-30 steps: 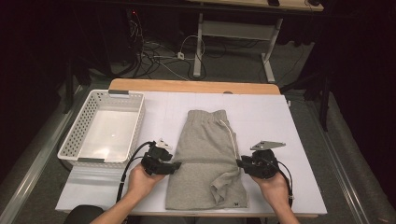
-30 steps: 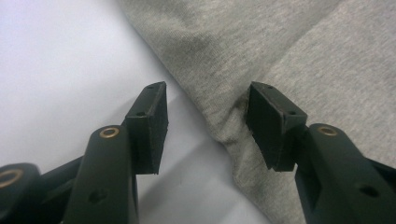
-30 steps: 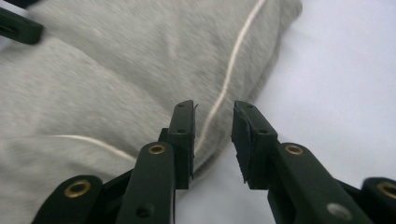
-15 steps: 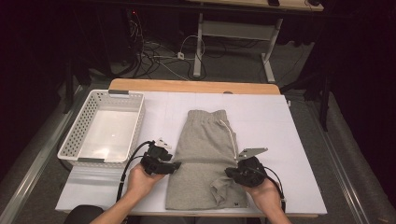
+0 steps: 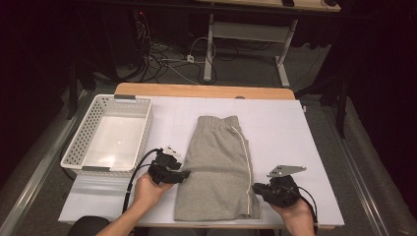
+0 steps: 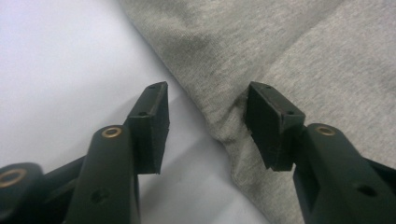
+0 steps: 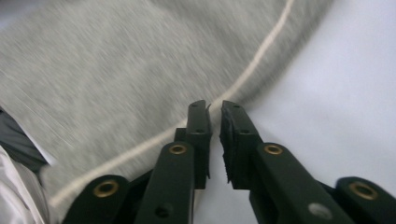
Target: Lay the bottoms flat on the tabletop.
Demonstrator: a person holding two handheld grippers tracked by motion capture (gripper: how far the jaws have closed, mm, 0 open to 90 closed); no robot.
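Now that the right gripper (image 5: 255,189) has slid off the grey cotton shorts (image 5: 216,167) to their striped right edge, its jaws, just closing and reopening slightly, stand nearly clenched on nothing; the left gripper (image 6: 205,126) straddles the left hem unclamped, so folding on the white table (image 5: 285,128) pauses.

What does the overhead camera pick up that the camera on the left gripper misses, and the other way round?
The high view takes in the white basket, the wooden table edge, the floor cables beyond it, both of the person's hands and the right gripper at the shorts' striped side.

The left gripper view gives the close detail: its jaws stand apart, one pad over the white sheet, the other over grey fabric, and a small pucker in the cloth edge between them.

Both show the grey shorts lying flat and the left gripper at their edge.
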